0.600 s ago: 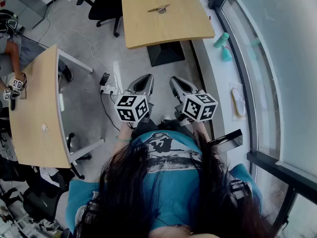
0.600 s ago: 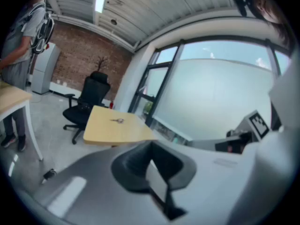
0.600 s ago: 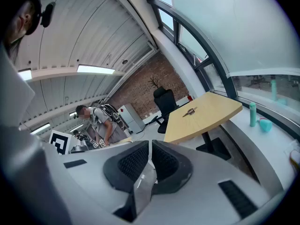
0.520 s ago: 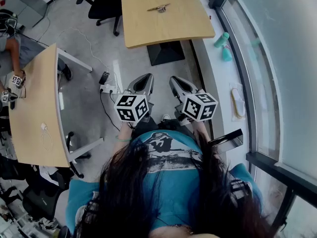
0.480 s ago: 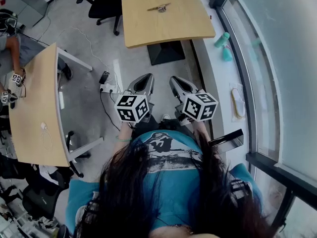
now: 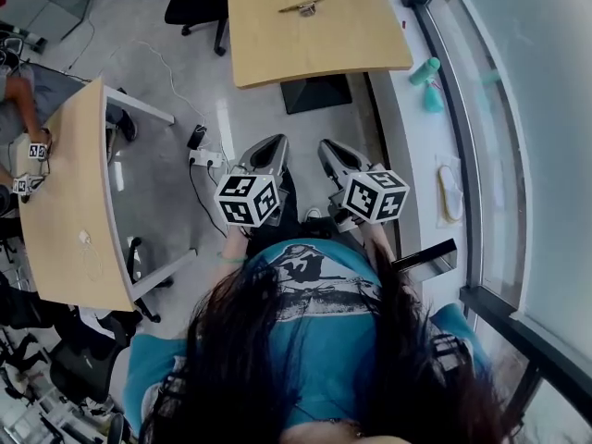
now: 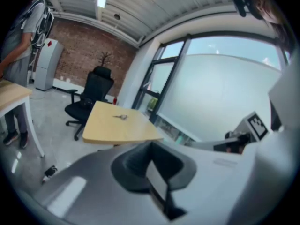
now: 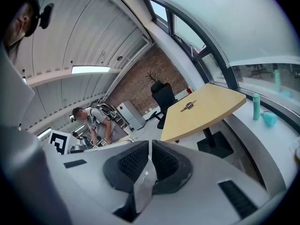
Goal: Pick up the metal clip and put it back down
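In the head view, the clip (image 6: 302,6) is lying on the far table (image 6: 319,54), well apart from the left claw (image 6: 268,148) and right claw (image 6: 330,151) (side by side). In the left gripper view, the left claw is staying pressed together, empty. In the right gripper view, the right claw is doing likewise.

Nothing legible is showing anywhere — the marker cube (image 6: 247,200) on the left tongs (image 6: 268,146) and its twin (image 6: 375,197) on the right tongs (image 6: 331,146) are carrying only black-and-white square patterns, and the print on the person's blue shirt (image 6: 310,285) is blurring into unreadable shapes.
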Demonstrator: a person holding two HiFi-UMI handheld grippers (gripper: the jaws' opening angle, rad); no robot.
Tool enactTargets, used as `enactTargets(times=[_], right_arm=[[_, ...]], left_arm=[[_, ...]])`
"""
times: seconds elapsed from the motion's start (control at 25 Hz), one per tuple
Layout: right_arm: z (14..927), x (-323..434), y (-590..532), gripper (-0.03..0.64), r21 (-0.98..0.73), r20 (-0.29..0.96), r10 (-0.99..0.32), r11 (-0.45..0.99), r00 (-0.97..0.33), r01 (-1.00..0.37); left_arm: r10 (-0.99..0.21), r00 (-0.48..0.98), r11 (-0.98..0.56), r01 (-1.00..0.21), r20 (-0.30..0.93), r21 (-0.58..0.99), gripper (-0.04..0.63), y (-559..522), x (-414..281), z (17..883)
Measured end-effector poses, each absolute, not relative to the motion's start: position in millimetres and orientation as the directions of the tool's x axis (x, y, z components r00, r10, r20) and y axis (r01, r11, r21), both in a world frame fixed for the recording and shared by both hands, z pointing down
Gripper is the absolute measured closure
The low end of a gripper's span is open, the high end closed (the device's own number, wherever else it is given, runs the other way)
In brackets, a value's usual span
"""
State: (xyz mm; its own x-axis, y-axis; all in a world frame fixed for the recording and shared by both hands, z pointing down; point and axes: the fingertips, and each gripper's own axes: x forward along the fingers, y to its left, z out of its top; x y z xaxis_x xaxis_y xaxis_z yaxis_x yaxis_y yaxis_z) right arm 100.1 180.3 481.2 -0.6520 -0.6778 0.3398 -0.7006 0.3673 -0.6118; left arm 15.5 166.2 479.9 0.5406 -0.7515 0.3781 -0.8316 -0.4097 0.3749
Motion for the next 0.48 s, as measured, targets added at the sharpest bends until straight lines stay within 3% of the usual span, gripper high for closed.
enactTargets(times=[0.48], right_arm=[[485, 65, 28, 0.586, -0.616, 0.359, -0.721, 0.294, -0.593, -0.73]], left_arm=[[-0.689, 0.633, -0.5, -0.768, 0.354, 0.4, 0.592, -3, -12, 477]])
